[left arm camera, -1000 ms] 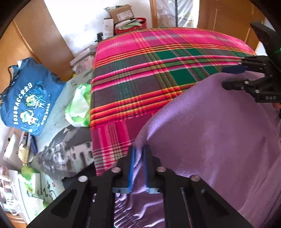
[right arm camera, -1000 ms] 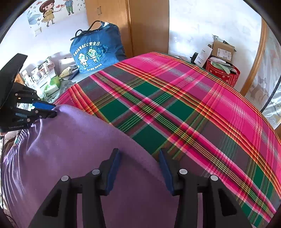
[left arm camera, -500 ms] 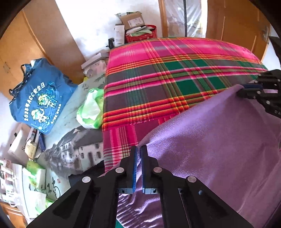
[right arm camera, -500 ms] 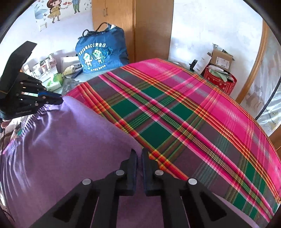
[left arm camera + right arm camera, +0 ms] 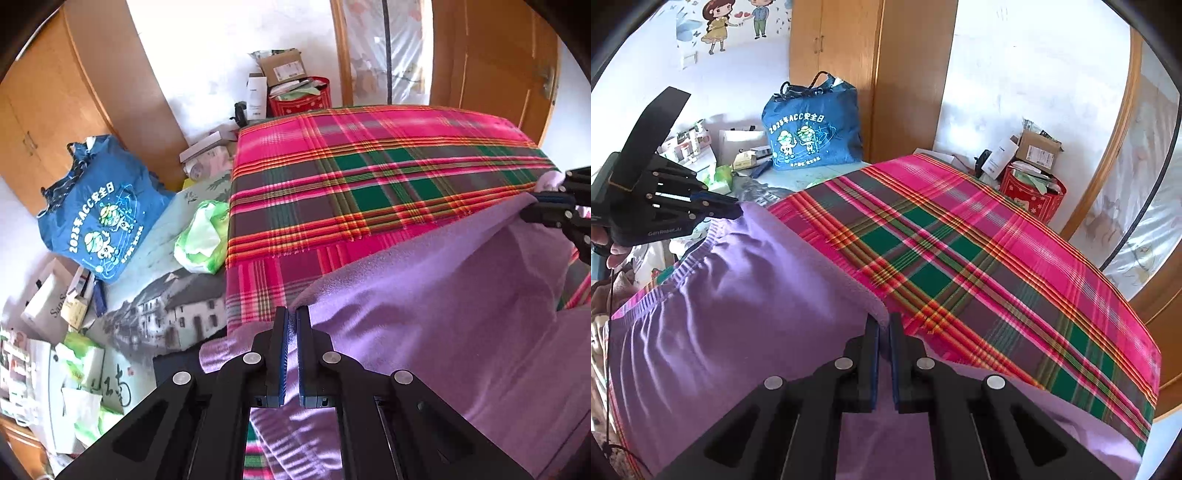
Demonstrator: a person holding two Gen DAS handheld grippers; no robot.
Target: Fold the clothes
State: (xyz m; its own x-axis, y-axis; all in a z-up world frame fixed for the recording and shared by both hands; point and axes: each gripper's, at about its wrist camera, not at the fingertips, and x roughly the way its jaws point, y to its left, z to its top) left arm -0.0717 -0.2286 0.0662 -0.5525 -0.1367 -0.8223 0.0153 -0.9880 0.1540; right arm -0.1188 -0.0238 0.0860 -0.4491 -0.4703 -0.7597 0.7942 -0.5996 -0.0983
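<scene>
At the bottom centre of the left wrist view, the left gripper [image 5: 291,325] has its blue-padded fingers pressed nearly together on one corner of the purple garment [image 5: 443,295], with fabric pinched between them. Low in the middle of the right wrist view, the right gripper [image 5: 884,328] pinches the opposite corner the same way. Between the two grips the garment's edge runs fairly taut; its gathered, elastic-looking band shows at the left of the right wrist view, just under the left gripper as seen from that side. The rest of the cloth drapes toward the lower part of both frames, over the near edge of the plaid bedspread [image 5: 960,258], which fills the middle and right of each view.

Judging by this, the step in hand is carrying a held edge: both corners are lifted clear of the bed, either to spread the garment flat or to bring one edge across for a fold. The pictures do not settle which. Whatever follows calls for keeping both pinches firm and the two grippers level, so the edge stays straight and the soft cloth does not sag or twist between them.

A blue bag [image 5: 812,125] leans against the wardrobe in the upper middle of the right wrist view.
</scene>
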